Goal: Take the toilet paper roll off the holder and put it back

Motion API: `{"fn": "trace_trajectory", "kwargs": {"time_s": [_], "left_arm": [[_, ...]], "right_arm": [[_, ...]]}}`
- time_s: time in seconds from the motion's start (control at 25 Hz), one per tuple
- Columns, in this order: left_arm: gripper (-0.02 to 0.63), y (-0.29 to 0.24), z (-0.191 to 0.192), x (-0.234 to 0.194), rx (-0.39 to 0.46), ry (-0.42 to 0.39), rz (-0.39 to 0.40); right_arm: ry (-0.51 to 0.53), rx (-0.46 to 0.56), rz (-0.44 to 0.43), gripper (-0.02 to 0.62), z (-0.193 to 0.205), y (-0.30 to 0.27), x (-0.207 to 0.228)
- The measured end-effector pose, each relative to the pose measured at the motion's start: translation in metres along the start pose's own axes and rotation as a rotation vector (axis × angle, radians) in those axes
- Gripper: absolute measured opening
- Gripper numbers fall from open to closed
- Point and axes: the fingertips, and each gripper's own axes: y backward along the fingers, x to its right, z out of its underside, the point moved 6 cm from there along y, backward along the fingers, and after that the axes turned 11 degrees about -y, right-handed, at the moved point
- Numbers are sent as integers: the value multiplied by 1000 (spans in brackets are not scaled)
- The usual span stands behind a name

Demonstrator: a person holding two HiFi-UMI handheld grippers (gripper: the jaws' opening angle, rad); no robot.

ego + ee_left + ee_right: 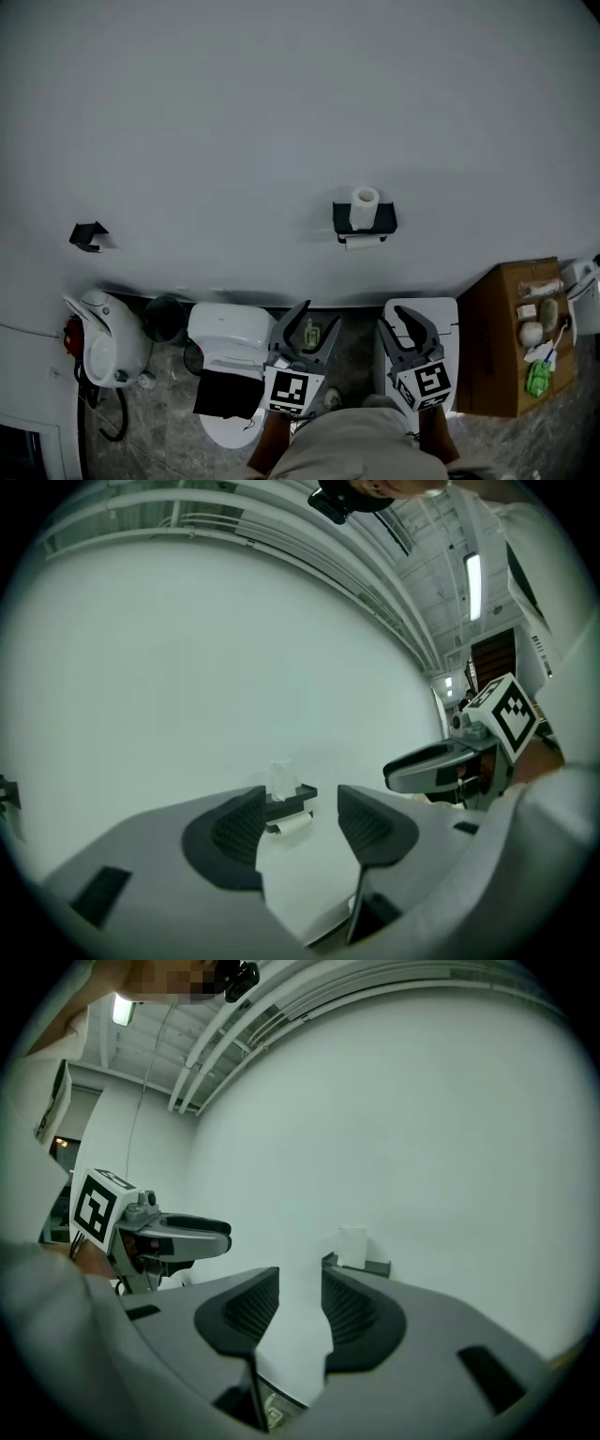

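The roll (365, 202) sits on the holder (385, 223), well ahead of both claws; maybe more paper (364, 242) hangs below. The left claw (313, 323) is open wide, the right claw (406, 330) less, both empty.

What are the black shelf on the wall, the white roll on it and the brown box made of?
The holder looks like matte black metal or plastic; which, I can't tell. The toilet paper roll is white paper, with a hollow core showing on top. The box looks like brown cardboard: flat, dull panels with no shine.
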Motion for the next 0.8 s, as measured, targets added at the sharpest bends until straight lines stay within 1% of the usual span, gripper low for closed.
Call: {"fn": "trace_trajectory", "kwargs": {"time_s": [0.24, 0.4, 0.56, 0.8], "left_arm": [[249, -17, 3, -6, 21, 12, 31], [249, -27, 2, -6, 32, 9, 41], [249, -39, 1, -9, 42, -12, 46], [249, -65, 2, -15, 32, -14, 50]], "right_arm": [[-4, -32, 41, 139, 1, -4, 6], [-1, -13, 55, 139, 1, -8, 14], [-4, 7, 59, 139, -3, -16, 22], [-15, 22, 57, 139, -6, -33, 41]]}}
